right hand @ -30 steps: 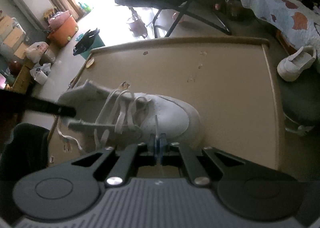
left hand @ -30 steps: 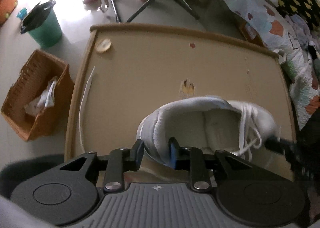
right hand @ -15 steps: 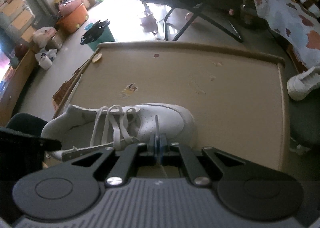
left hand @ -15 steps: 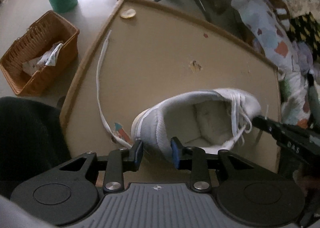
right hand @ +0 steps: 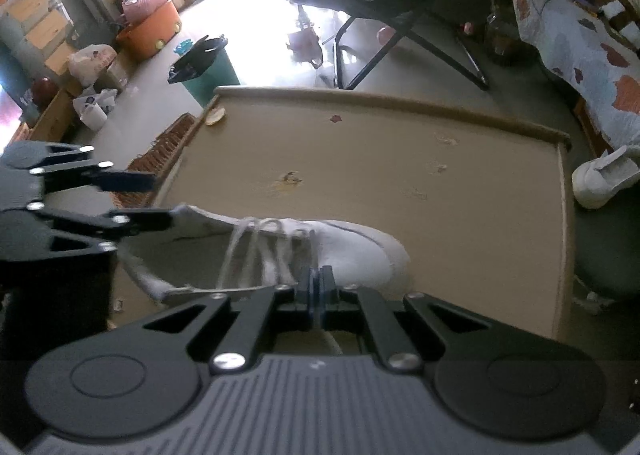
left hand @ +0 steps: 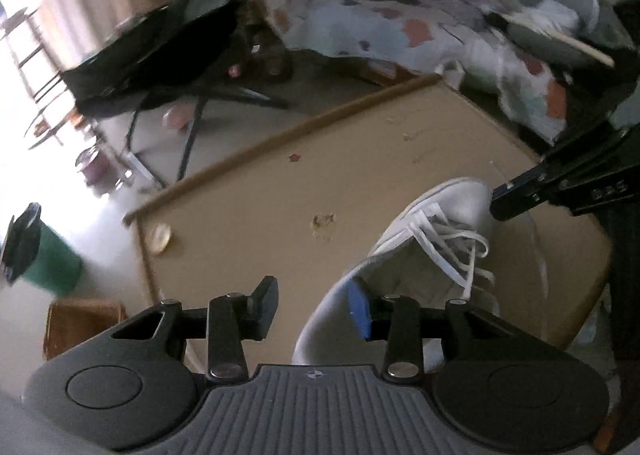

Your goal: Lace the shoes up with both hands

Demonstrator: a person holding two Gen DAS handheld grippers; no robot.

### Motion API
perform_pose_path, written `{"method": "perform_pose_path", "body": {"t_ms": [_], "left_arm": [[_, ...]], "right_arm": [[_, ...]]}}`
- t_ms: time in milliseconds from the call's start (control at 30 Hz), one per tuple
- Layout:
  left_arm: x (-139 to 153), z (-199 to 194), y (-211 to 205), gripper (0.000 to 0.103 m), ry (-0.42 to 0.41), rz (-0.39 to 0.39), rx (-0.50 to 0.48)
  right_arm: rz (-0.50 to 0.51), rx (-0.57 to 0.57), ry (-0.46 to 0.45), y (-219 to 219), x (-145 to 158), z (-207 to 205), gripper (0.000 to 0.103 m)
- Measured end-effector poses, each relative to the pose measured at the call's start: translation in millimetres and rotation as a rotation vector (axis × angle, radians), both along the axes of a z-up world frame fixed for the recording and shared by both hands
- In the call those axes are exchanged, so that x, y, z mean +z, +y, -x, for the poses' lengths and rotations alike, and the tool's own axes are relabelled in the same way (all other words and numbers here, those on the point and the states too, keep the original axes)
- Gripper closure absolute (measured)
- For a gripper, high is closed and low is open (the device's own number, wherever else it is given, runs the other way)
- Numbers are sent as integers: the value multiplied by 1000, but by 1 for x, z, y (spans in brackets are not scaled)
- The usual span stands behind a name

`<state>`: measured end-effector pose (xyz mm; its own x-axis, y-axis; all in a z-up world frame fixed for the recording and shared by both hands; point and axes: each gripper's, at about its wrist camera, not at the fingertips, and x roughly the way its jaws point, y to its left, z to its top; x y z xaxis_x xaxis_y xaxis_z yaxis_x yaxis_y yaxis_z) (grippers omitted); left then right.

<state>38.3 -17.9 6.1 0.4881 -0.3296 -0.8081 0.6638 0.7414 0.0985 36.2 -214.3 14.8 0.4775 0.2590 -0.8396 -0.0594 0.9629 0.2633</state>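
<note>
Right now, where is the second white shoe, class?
In the right wrist view, the second white shoe lies off the table, beside its right edge.

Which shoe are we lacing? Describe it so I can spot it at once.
Find the tan table. The white shoe lies on it at the near edge, loose laces across its top, just ahead of the right gripper. The other white shoe sits off the table, on a dark seat.

Right claw [right hand: 319, 287], pressed together, apparently pinches a lace [right hand: 333, 343] beside the white shoe [right hand: 352, 251].
</note>
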Motion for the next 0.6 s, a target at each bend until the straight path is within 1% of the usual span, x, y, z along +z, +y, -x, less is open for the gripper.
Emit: {"method": "perform_pose_path", "body": {"t_ms": [233,267,300,333,400,433,467,567,600], "left_arm": [[-17,3,-11,62,-35,-9,-241],[-15,0,-12,62,-42,-7,-245],[-16,-2,-11,63,-28,5,-247],[-16,-4,-11,67,-11,18,-249],[-18,-12,-8,69,42,55,-218],[-19,-17,-6,77,72,72,-199],[-23,-24,-3,79,102,102,-175],[-37,-45,7,79,190,192,-102],[-42,-50,13,79,226,236,-71]], "right_arm": [[-89,-19,18,10,14,-8,100],[-97,-24,22,12,15,-10,100],[-102,-28,27,13,15,-13,100],[-105,-31,31,16,16,-15,100],[-115,-35,41,21,15,-21,100],[-121,-35,47,24,15,-24,100],[-123,-34,53,26,14,-26,100],[-124,-22,79,35,10,-33,100],[-125,-17,88,38,9,-36,100]]}}
